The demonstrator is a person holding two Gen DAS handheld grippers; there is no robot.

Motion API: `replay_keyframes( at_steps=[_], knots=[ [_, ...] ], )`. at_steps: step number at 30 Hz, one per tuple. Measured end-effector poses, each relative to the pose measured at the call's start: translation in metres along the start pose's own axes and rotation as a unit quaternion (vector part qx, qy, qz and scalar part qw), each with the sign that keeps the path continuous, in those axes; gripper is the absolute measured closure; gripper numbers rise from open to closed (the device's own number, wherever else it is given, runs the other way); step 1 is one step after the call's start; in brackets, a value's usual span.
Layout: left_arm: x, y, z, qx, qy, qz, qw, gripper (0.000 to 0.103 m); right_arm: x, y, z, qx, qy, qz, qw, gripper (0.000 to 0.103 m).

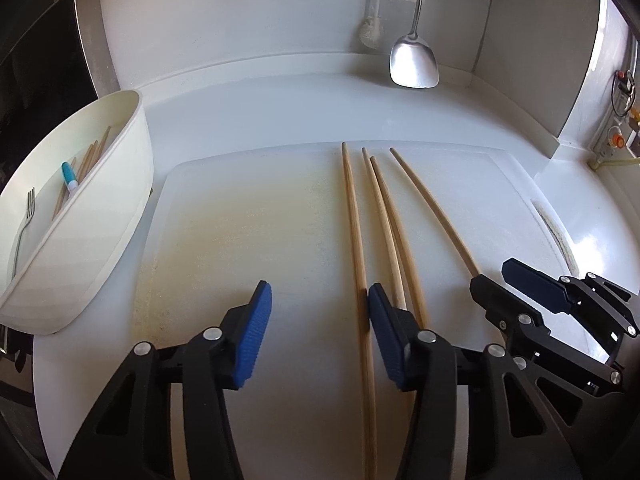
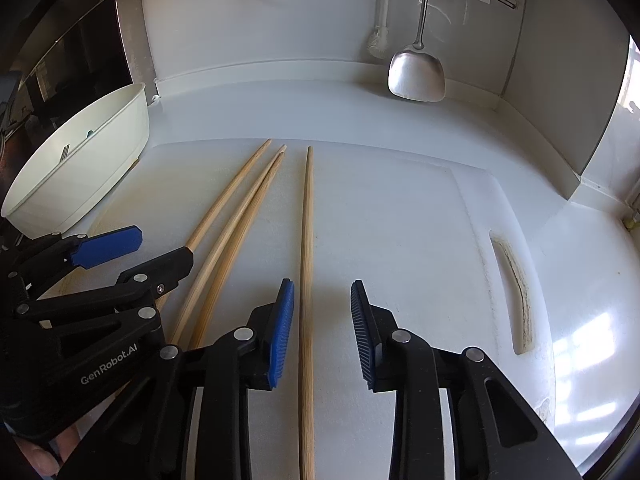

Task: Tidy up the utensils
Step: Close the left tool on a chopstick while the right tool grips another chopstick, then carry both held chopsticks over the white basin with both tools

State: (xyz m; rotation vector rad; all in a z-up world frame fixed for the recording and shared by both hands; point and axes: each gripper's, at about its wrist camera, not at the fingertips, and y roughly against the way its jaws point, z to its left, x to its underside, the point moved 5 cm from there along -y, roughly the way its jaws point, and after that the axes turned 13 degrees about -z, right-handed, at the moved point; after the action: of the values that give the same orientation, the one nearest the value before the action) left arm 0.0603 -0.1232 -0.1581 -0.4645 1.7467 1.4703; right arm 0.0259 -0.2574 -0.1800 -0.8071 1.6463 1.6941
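Several long wooden chopsticks lie lengthwise on a white cutting board [image 1: 240,240]. In the left wrist view the leftmost chopstick [image 1: 352,216] runs between the blue pads of my left gripper [image 1: 319,288], close against the right-hand pad, with a wide gap to the other pad. Two more chopsticks [image 1: 384,208] pass just outside that pad. In the right wrist view the rightmost chopstick [image 2: 307,220] lies between the fingers of my right gripper [image 2: 321,285], near the left-hand pad and clear of the other. Both grippers are open.
A white oval bin [image 1: 100,240] at the left holds more chopsticks, a fork [image 1: 24,228] and a blue-capped item. A metal spatula [image 1: 414,62] and a brush [image 1: 370,32] hang on the back wall. The board's handle slot [image 2: 514,292] is at the right.
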Motion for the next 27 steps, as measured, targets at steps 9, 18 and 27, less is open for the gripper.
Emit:
replay_keyframes(
  at_steps=[9,18,27],
  knots=[
    [-0.004,0.001,-0.002,0.031,0.027,0.007,0.9991,0.096,-0.001,-0.001,0.008,-0.008,0.006,-0.002,1.000,0.097],
    [-0.004,0.013,0.011,0.028,0.052,0.008,0.9982,0.096,-0.005,0.008,-0.002,-0.019,-0.029,-0.004,0.999,0.097],
    [-0.026,0.045,0.022,0.016,0.073,-0.008,0.9972,0.096,-0.032,0.034,0.007,-0.039,-0.016,-0.018,0.999,0.097]
  ],
)
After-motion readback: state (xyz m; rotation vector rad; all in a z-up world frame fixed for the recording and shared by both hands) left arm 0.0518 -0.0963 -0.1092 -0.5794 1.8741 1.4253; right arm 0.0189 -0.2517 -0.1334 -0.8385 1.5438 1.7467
